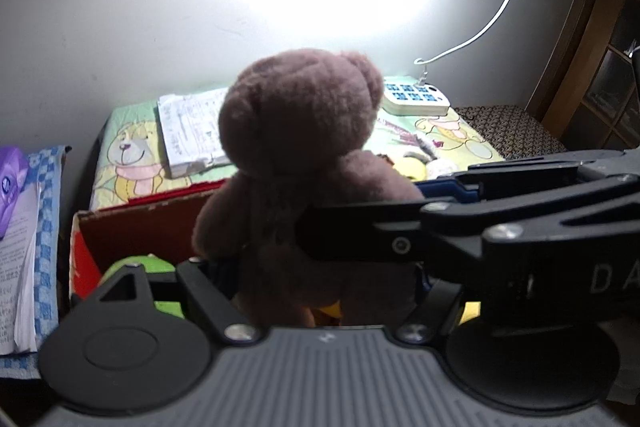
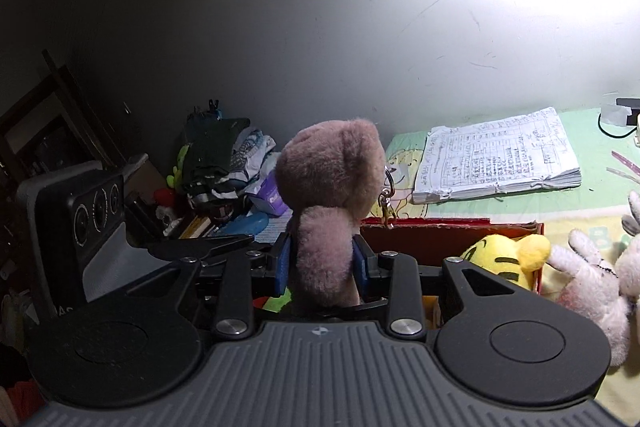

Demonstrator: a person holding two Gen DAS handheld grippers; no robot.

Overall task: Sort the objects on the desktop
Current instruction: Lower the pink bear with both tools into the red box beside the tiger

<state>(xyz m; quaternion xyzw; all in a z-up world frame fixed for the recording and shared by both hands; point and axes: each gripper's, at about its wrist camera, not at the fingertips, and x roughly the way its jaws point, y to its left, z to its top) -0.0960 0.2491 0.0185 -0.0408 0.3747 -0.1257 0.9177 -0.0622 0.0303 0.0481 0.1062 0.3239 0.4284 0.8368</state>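
A brown teddy bear (image 1: 304,163) is held upright over an open red cardboard box (image 1: 132,227). My right gripper (image 2: 322,263) is shut on the bear's body (image 2: 326,247), its blue pads pressed on both sides. In the left wrist view the right gripper's black fingers (image 1: 360,235) reach in from the right across the bear. My left gripper (image 1: 320,279) sits around the bear's lower body; the bear hides its fingertips. A yellow tiger plush (image 2: 504,259) lies in the box (image 2: 440,239). A green toy (image 1: 140,267) also lies inside.
A stack of printed papers (image 2: 500,155) lies on the cartoon-print cloth (image 1: 132,155) behind the box. A white power strip (image 1: 416,97) is at the back right. White plush rabbits (image 2: 592,283) lie right of the box. Books (image 1: 20,267) lie at left; clutter (image 2: 224,163) stands by the wall.
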